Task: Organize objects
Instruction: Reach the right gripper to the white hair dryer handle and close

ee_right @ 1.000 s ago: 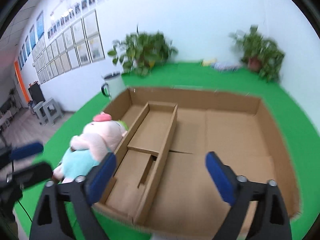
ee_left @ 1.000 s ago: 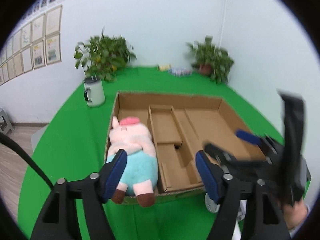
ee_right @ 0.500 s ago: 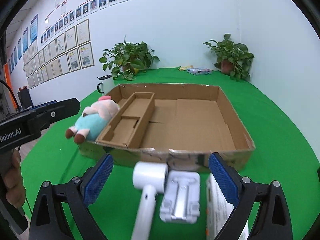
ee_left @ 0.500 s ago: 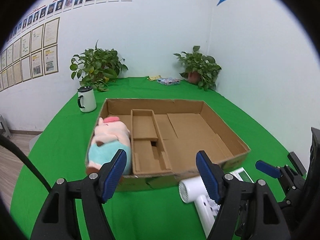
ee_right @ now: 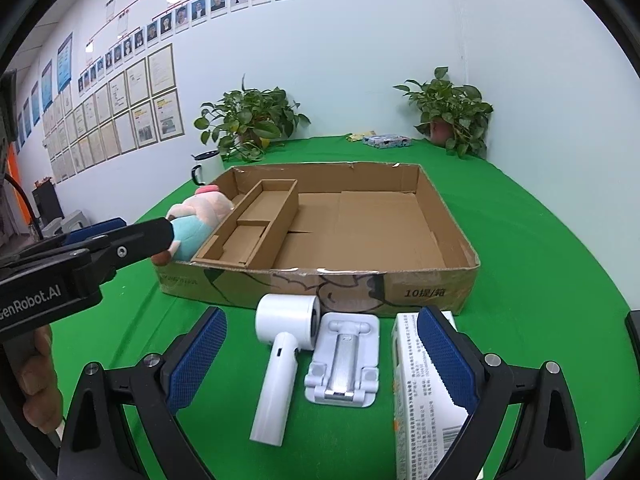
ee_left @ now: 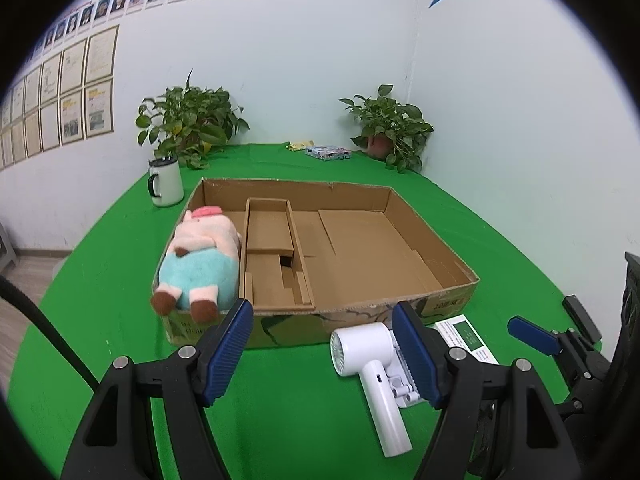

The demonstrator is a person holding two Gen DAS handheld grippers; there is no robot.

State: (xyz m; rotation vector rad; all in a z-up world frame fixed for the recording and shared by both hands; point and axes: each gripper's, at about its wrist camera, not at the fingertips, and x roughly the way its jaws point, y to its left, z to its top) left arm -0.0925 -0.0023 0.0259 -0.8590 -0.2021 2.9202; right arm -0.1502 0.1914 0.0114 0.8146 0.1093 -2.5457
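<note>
Both grippers are now drawn back from the box (ee_right: pixel 436 280); the left gripper (ee_left: pixel 322 350) and right gripper (ee_right: pixel 320 360) are held wide and empty. The plush (ee_left: pixel 204 256) lies in the left compartment; fan (ee_right: pixel 286 340), stand (ee_right: pixel 344 360) and carton (ee_right: pixel 424 396) are left on the cloth (ee_right: pixel 540 280) for packing

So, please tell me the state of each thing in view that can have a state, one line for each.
Left gripper: open, holding nothing.
Right gripper: open, holding nothing.
Cardboard box: open on top, big section bare.
Plush pig: lying in the box's left compartment, feet over the front edge.
Handheld fan: lying flat on the green cloth, outside the box.
Phone stand: folded flat beside the fan.
Carton: lying outside the box.
Mug: upright.
</note>
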